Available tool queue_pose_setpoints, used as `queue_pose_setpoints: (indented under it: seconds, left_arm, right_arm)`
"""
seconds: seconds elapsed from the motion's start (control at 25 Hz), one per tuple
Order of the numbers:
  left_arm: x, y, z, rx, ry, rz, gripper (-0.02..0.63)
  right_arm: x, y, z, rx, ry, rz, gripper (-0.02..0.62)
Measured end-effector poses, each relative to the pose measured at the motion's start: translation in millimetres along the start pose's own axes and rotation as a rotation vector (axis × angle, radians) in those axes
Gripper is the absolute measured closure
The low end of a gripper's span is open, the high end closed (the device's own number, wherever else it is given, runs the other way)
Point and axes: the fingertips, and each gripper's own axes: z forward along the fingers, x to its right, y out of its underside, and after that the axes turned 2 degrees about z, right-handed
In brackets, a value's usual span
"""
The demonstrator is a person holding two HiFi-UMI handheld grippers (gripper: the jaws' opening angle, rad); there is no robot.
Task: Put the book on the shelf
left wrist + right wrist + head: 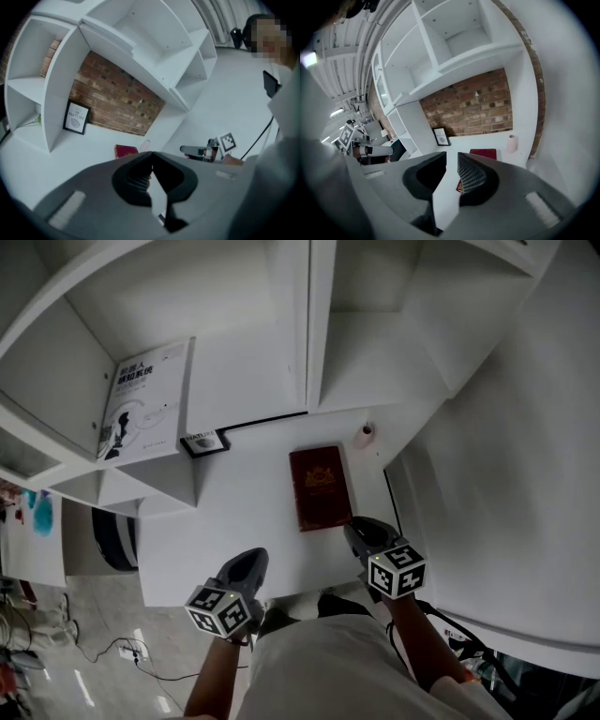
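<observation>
A dark red book (319, 487) lies flat on the white desk (234, 512), under the white shelf unit (281, 343). It also shows in the right gripper view, the book (484, 153) just beyond the jaws, and in the left gripper view as a red book (125, 150) farther off. My right gripper (356, 526) hovers at the book's near right corner; the gripper (452, 157) has a narrow gap between its jaws and nothing in it. My left gripper (251, 561) is near the desk's front edge, left of the book, and the gripper (151, 154) is shut and empty.
A white book (145, 399) stands face-out in a left shelf compartment. A small framed picture (204, 442) leans against the brick back wall. A pale pink roll (365, 435) stands at the desk's back right corner. A white wall closes the right side.
</observation>
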Motion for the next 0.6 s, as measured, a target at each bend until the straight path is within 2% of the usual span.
queue_pose_setpoints:
  seconds: [0.16,0.4,0.6]
  left_arm:
    - [1,34,35,-0.068,-0.01,-0.01,0.597]
    - [-1,71,84,-0.173,0.009,-0.039,0.563]
    - [-39,115,133,-0.306,-0.002,-0.062,0.538]
  right_arm:
    - [43,22,11,-0.075,-0.058,0.063,0.503]
    - [88,63,36,-0.206,-0.099,0.084,0.472]
    - [113,104,64,-0.3,-0.087,0.091,0.465]
